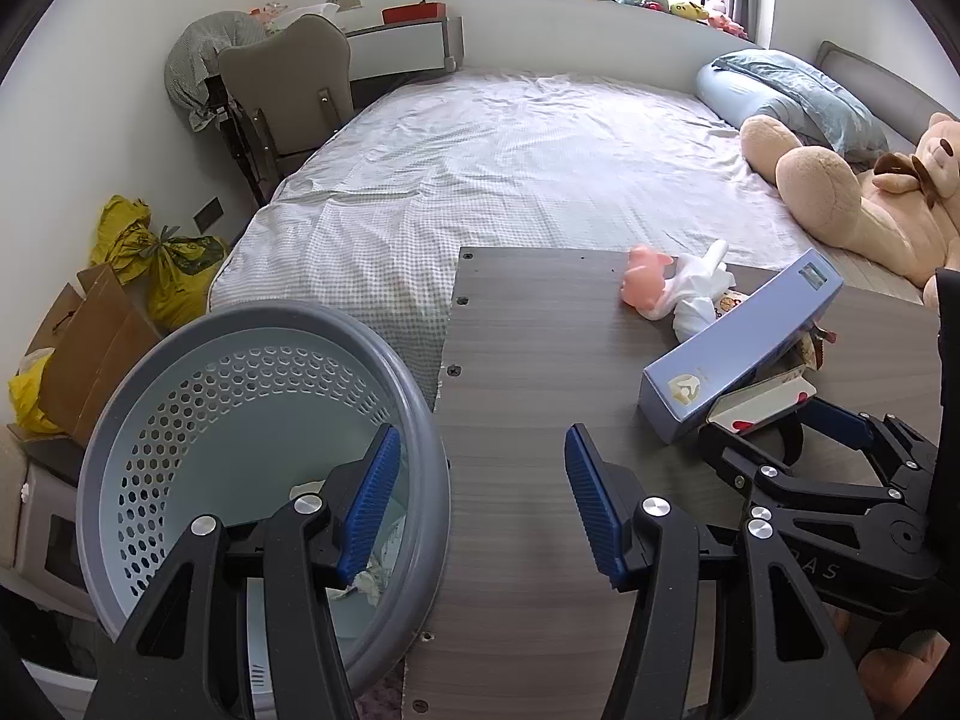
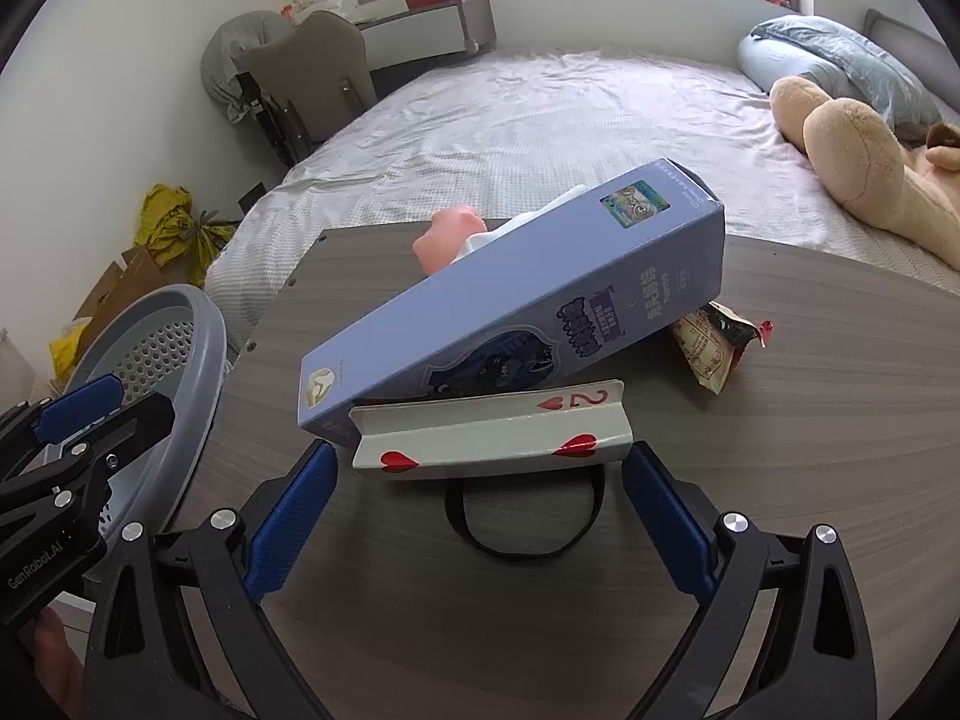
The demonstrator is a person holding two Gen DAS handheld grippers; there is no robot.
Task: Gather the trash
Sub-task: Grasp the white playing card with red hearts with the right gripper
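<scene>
A grey-rimmed blue perforated bin stands left of the wooden table, with crumpled trash inside. My left gripper is open and empty, straddling the bin's right rim and the table edge. On the table lie a long blue box, tilted on a bent two-of-hearts playing card, a snack wrapper, a crumpled white tissue and a pink toy. My right gripper is open, its pads on either side of the card, not touching it. A black band lies between its fingers.
Behind the table is a bed with a big teddy bear and a blue pillow. A chair, yellow bags and cardboard stand on the left by the wall.
</scene>
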